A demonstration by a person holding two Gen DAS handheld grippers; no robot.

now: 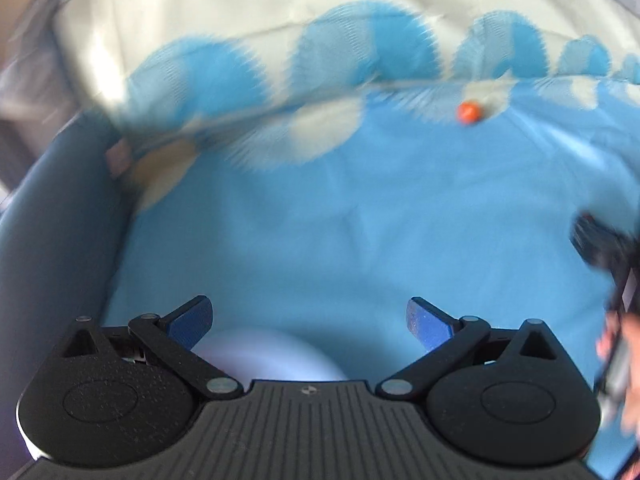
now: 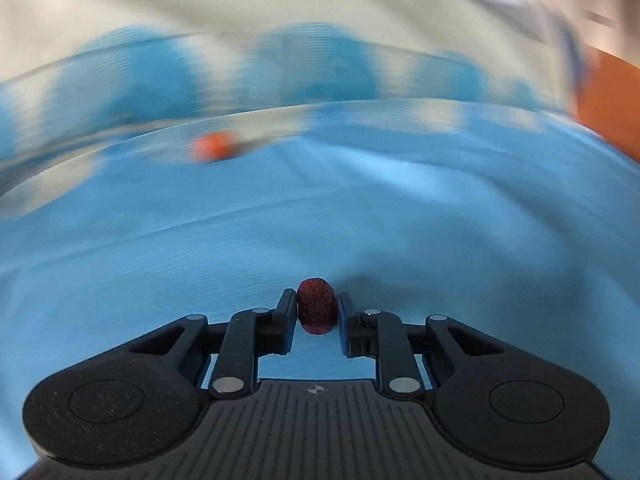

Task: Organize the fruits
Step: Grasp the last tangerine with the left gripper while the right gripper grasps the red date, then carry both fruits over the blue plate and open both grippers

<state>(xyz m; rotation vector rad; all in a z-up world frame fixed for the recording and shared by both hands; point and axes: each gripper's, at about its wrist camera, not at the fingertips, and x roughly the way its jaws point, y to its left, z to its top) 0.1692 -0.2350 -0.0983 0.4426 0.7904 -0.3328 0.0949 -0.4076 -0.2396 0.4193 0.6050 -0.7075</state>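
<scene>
Two claws are over a blue cloth [image 1: 360, 220] with white scalloped patches along its far side, and each camera catches something the other misses. From the right wrist, the right claw [image 2: 317, 308] is clenched on a small dark red, rough-skinned fruit [image 2: 316, 305], pinched between its two black fingers [image 2: 286, 312] just above the cloth. That fruit does not appear in the left wrist view at all. From the left wrist, the left claw [image 1: 310, 322] is released, its blue-padded fingers [image 1: 192, 320] spread wide with nothing between them; a pale rounded shape [image 1: 272, 354] sits low behind them, too blurred to name. A small orange fruit [image 1: 468, 112] lies far off on the cloth near the white patches, and the right wrist view shows it too, smeared, off to the left [image 2: 212, 146]. At the right edge of the left view, a dark blurred shape [image 1: 600, 248] intrudes; I cannot tell what it is.
</scene>
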